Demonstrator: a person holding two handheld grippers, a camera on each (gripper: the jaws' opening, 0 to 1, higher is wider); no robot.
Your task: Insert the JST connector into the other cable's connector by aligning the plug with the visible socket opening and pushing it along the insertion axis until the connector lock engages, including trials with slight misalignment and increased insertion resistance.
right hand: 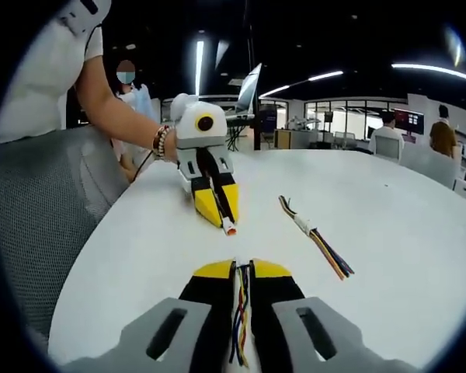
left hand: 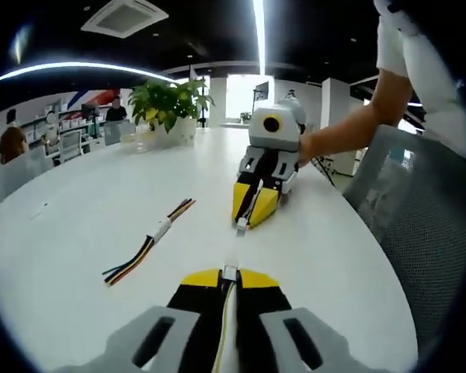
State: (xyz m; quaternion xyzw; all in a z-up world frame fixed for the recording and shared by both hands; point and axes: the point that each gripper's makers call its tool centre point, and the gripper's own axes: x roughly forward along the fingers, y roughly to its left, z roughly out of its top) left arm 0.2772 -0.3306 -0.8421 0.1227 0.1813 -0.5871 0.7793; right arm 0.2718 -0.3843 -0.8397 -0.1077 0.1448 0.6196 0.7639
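JST connector, small white plastic plug on a thin cable, held at the tip of the left claw in the left gripper view; yellow-and-black jaws closed around the cable, with the pale wires running back between them. Mating small white connector with an orange-tinted end, protruding from the tip of the left claw as seen in the right gripper view. Right claw closed on a bundle of thin multicoloured wires; its own connector visible at the tip in the left gripper view. Both connectors raised above the round white worktop, facing each other, well apart, not yet mated. Spare joined multicoloured cable pair with a white connector body lying loose on the worktop to one side, touched by neither claw. Handling judgement: very light, rigid but brittle plastic housings; soft, limp wires offering no push stiffness. Best hold just behind each housing, on the cable root, to prevent buckling under insertion load. Smooth housings likely to slip or rotate between flat jaws under added resistance. Straight axial push advised; side load risks bent pins or a cracked lock tab.
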